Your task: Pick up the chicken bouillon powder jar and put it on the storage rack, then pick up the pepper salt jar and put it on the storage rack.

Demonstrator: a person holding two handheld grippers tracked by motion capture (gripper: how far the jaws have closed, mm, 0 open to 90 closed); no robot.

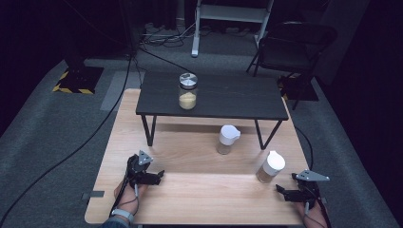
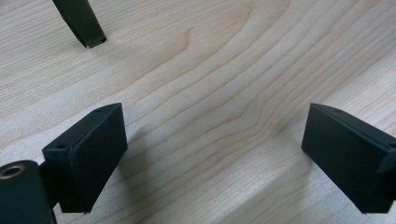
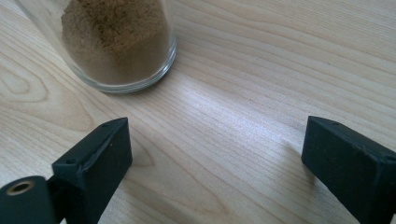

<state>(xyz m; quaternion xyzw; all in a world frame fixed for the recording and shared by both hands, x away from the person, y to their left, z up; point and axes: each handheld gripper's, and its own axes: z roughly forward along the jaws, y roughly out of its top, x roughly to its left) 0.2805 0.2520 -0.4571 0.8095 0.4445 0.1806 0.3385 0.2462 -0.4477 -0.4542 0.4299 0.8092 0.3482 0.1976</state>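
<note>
The right gripper [image 3: 217, 154], jaws spread and empty, has the upright spice jar [image 3: 119, 42] just ahead to its left; the left gripper [image 2: 215, 154], also spread, lies well apart.

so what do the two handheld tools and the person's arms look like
Both are black. The left tool and right tool each carry a grey three-cornered plate on top and trail a thin dark cable back past the hand. In the gripper views each has two flat, blocky black jaws, with a brass-coloured ring at lower left. A grey band is worn on the left wrist.
</note>
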